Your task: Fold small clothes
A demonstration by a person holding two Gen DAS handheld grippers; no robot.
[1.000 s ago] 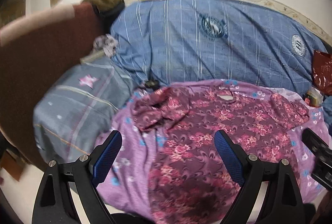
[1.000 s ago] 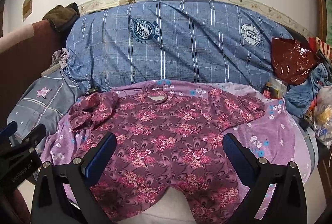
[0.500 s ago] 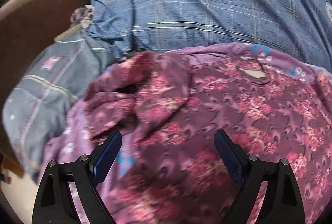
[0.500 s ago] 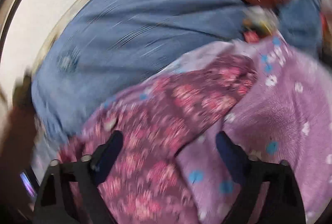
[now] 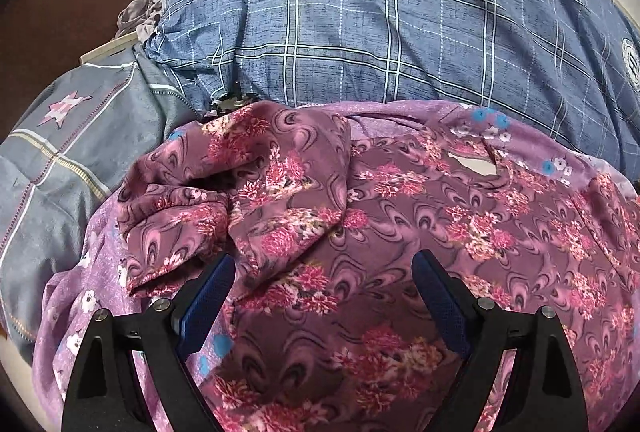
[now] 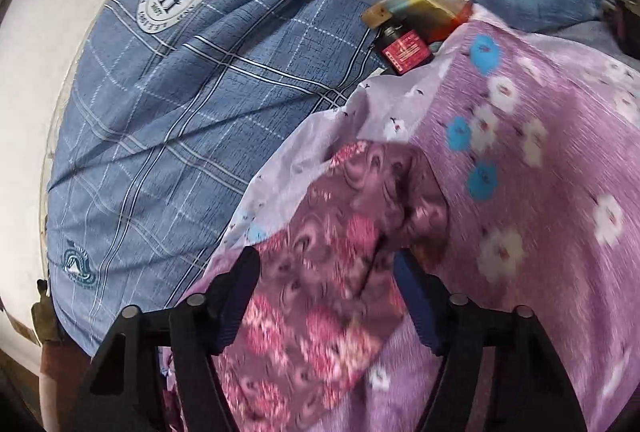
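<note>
My left claw (image 5: 324, 292) stood wide over the floral top (image 5: 400, 240) — right claw (image 6: 328, 292) was closing around its sleeve at 12 o'clock, not yet gripping.

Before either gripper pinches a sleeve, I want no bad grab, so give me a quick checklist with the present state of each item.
1. Floral shirt lies spread on the purple sheet: ok for the body.
2. Left-hand sleeve flat: not ok, it is bunched and folded over.
3. Left gripper open over the shirt, nothing pinched: ok.
4. Right gripper lined up on the other sleeve: ok, the cloth runs between the jaws, which have just been closing.
5. Right pads pressing on the cloth: cannot tell, the picture is blurred.
6. Small bottle and clutter clear of the sleeve: ok, they lie beyond it.
</note>
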